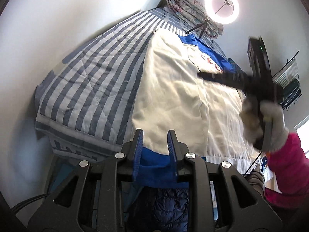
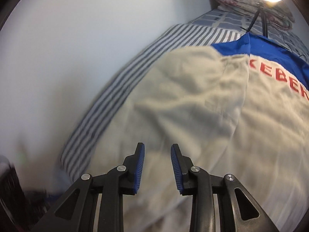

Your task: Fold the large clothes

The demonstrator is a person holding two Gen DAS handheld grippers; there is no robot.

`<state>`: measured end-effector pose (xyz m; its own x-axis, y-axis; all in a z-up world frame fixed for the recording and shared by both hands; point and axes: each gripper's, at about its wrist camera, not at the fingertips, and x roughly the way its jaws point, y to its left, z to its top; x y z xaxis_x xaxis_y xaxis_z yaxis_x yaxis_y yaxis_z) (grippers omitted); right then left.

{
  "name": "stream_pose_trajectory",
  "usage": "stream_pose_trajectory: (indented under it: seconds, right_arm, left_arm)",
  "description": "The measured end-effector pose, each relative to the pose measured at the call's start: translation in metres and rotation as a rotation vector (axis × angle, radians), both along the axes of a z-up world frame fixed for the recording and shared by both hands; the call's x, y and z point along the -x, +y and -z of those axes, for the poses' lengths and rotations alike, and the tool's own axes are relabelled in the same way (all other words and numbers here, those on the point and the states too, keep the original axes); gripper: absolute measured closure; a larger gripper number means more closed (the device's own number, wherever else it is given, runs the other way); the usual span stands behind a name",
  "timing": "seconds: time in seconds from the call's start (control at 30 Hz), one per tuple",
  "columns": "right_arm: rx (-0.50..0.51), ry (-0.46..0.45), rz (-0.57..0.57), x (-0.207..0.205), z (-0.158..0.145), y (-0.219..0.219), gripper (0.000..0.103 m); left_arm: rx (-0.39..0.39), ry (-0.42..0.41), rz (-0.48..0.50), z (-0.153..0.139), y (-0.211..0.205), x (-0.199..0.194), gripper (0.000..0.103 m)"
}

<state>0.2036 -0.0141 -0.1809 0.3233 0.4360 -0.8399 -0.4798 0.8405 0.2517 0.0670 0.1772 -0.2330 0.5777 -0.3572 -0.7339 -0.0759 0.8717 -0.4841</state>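
Hovering over the bed, I have both grippers pointed down at the big cream-and-blue garment (image 1: 173,96) that lies spread on the striped quilt (image 1: 87,77), its blue yoke and red lettering toward the far end by the ring light (image 1: 221,5). My left gripper (image 1: 155,135) sits at the near hem: its blue pads stand apart, with the blue hem band lying in the gap between them, and as far as I can tell neither pad presses on the cloth. My right gripper (image 2: 157,148) hangs above the cream panel, fingers likewise apart with nothing between them; from the left wrist I see it blurred across the garment, held by my gloved hand (image 1: 256,123) in a pink sleeve. One side of the garment already looks laid over, a long edge running lengthwise down the middle, so I judge a fold has been set and the next grasp is to come. To do that well I would take the cloth at two matching points on one edge, bite only the layers I mean to carry, lift both ends level so the panel does not sag or twist, and lay it down with edges lined up before smoothing the puckers in the cream fabric. As for containers, the only one I can make out is a wire rack (image 1: 287,85) off beyond my right hand, holding what looks like stacked folded textiles in greenish and pale tones; I cannot tell more. A bundled patterned blanket (image 1: 193,11) rests at the head of the bed.
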Motion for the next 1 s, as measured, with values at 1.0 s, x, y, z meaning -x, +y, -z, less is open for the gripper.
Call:
stream_pose_trajectory:
  seconds: [1.0]
  right_arm:
    - [0.117,-0.008,-0.195,0.155,0.055,0.005,0.07]
  left_arm:
    - [0.343,0.201,-0.065,0.058,0.04,-0.035,0.048]
